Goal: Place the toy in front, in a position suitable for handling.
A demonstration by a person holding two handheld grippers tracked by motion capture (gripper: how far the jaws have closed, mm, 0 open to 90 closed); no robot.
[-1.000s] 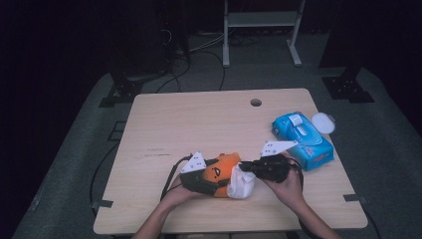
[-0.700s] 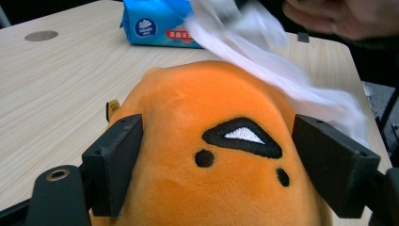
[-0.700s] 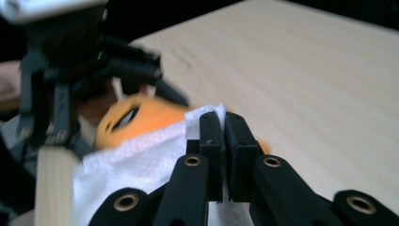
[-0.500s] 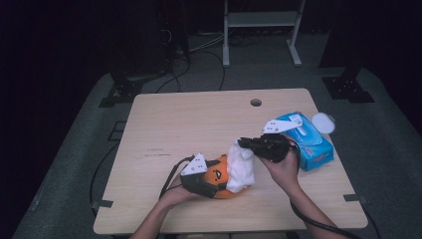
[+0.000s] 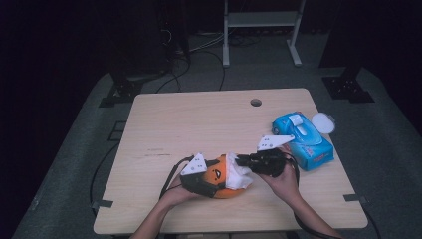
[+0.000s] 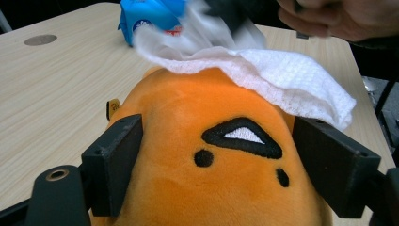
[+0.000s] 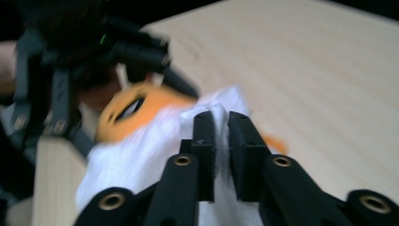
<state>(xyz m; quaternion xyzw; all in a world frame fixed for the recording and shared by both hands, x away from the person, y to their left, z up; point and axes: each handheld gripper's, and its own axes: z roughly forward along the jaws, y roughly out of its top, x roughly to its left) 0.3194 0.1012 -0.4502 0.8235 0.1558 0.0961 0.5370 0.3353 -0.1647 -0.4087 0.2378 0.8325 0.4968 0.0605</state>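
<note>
An orange plush toy (image 5: 219,180) with a black stitched face (image 6: 242,136) lies near the table's front edge. My left gripper (image 5: 199,180) is shut on it, one jaw on each side of its body (image 6: 197,165). A white wipe (image 5: 239,177) drapes over the toy's top (image 6: 282,77). My right gripper (image 5: 243,161) is shut on a fold of that wipe (image 7: 141,150), its jaws pinching the cloth just above the toy (image 7: 123,110).
A blue pack of wipes (image 5: 302,139) lies at the table's right side, with a white lid (image 5: 322,122) beside it. A round cable hole (image 5: 256,102) sits near the far edge. Cables trail off the wooden table (image 5: 199,124) at the front.
My right gripper lifted the wipe up off the toy, then came back down and left; the wipe now lies on the toy again. The left gripper and toy barely moved.
</note>
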